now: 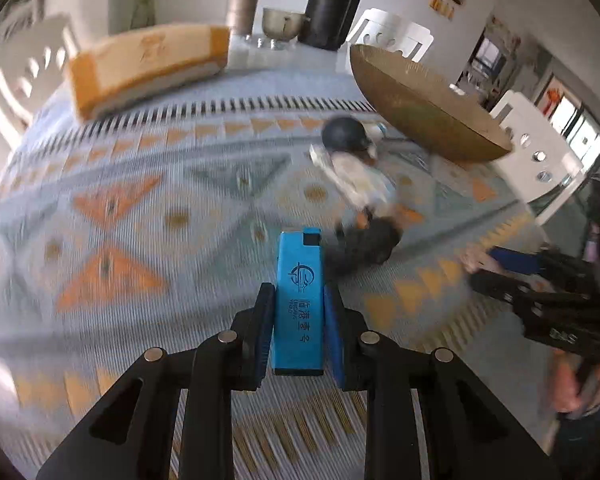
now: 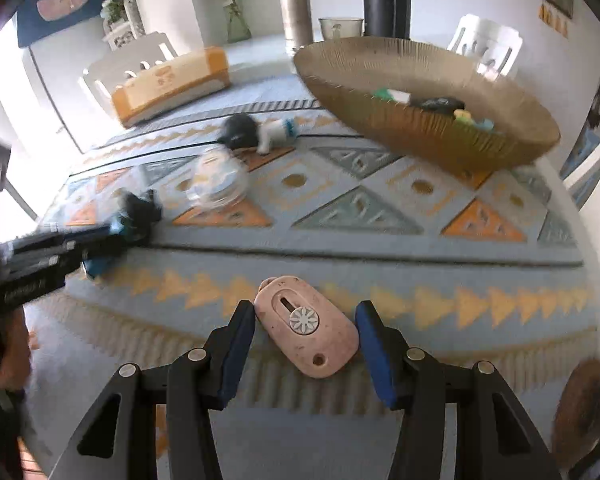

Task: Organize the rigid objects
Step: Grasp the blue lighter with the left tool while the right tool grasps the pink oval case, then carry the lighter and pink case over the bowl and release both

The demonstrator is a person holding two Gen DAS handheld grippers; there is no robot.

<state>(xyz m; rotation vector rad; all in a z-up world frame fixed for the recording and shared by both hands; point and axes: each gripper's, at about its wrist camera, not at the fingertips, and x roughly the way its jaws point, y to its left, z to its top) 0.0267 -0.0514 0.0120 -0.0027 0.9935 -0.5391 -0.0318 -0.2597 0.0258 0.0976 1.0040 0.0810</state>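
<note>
Bright dining room, white chairs (image 2: pixel 486 46) round a table under a patterned cloth (image 2: pixel 380 208) of blue, grey and orange triangles. Far side: a long yellow box (image 2: pixel 172 82), a tall metal flask (image 2: pixel 296 12), a dark column. Largest item on the cloth: a wide woven bowl (image 2: pixel 440 136) toward the right, already holding a few small things, green, black, yellow and blue, too blurred to name.

Loose on the cloth, left of the bowl: a dark round lump with a white figure (image 2: pixel 276 134) beside it, a clear plastic piece (image 2: pixel 220 184), a dark object (image 1: pixel 364 246) near the middle.

Left gripper (image 1: pixel 298 324): jaws narrow, pads pressed against both long sides of a blue lighter (image 1: pixel 299 300), held upright and seemingly clear of the cloth. Strong blur across the left wrist view.

Right gripper (image 2: pixel 306 334): jaws partly closed around a pink oval box cutter (image 2: pixel 310 326) lying flat near the fringed front edge of the cloth. Left pad touching or nearly touching its upper end; right pad just beside its lower side, a slight gap seemingly left. Not yet a firm hold, by the look of it.

Step in hand, as judged: gathering, one item gripped, the second being gripped. Next move likely: finish closing on the cutter, lift both, carry over the bowl's rim and release inside. Care needed with the cutter's rounded edges, prone to slipping or twisting between the pads.
</note>
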